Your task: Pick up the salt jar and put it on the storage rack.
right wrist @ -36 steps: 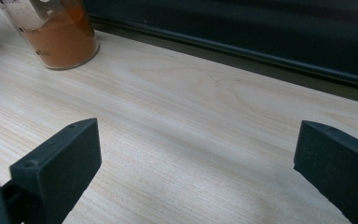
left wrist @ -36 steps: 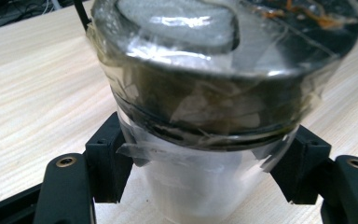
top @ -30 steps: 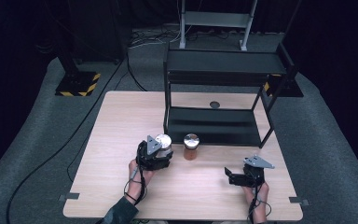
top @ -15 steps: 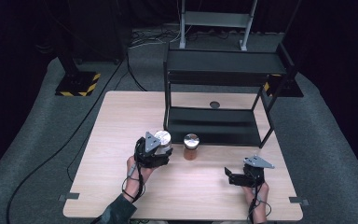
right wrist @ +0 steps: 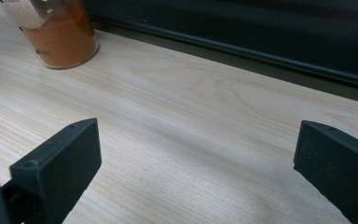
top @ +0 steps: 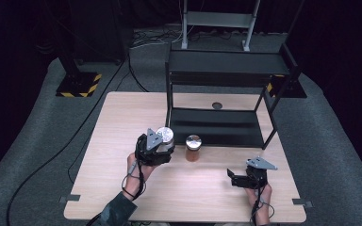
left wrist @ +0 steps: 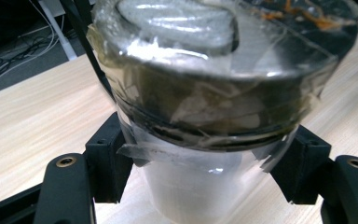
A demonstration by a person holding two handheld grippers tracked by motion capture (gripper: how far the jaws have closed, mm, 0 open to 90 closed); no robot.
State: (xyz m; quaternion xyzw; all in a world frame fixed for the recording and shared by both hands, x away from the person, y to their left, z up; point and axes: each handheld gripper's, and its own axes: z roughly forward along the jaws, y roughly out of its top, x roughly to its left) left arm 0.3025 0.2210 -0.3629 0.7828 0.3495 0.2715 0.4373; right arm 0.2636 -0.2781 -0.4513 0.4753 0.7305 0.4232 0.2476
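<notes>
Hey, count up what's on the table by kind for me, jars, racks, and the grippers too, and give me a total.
Jars: 2, a clear jar held in the left gripper and an orange spice jar standing on the table
Shelf racks: 1, black shelf rack
Grippers: 2, with the right gripper
Total: 5

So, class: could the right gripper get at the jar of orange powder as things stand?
Probably yes. The right gripper is open and holds nothing, and only bare table lies between it and the jar of orange powder. The left gripper, clamped on another jar, stays aside.

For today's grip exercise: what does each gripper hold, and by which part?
The left gripper clamps a clear jar by its body, just below the lid. The right gripper is open and holds nothing.
</notes>
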